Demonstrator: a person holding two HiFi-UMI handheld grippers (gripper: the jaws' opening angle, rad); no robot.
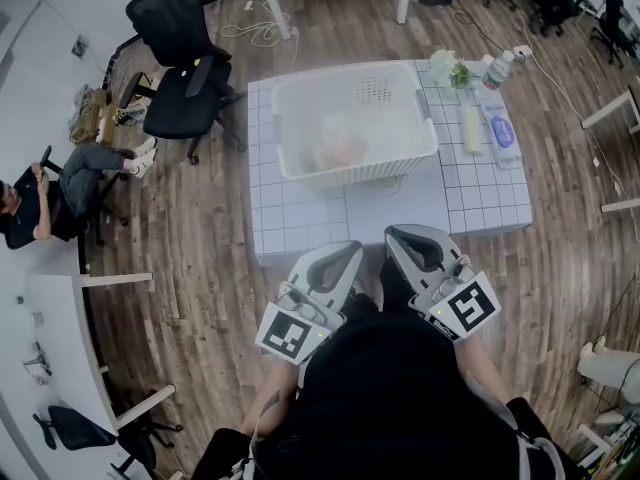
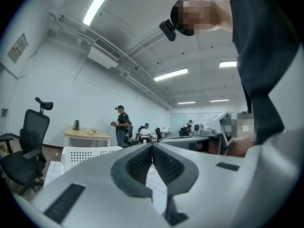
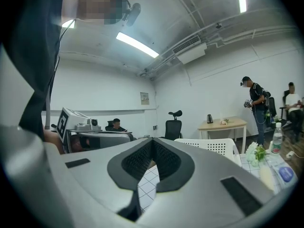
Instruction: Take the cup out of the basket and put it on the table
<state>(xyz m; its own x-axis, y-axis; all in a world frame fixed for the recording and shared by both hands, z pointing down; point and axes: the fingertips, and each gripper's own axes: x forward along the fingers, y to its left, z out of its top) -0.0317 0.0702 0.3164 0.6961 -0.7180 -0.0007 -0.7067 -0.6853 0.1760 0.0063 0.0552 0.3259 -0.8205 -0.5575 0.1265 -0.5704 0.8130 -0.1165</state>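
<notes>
Left gripper [image 1: 345, 253] and right gripper [image 1: 402, 236]: fingers closed, empty, side by side at the near edge of the tiled worktop [image 1: 300, 218], apart from the white basket [image 1: 355, 173].

surface: white table with a grid-lined top [image 1: 300, 218], frame centre, standing on brown wood-plank floor [image 1: 200, 268] | upper middle of top: white perforated plastic basket [image 1: 355, 128] | right strip: green-and-white flower bunch [image 1: 450, 71], clear plastic bottle [image 1: 497, 70], cream stick-shaped item [image 1: 471, 128], white-and-blue flat pack [image 1: 503, 133]
</notes>
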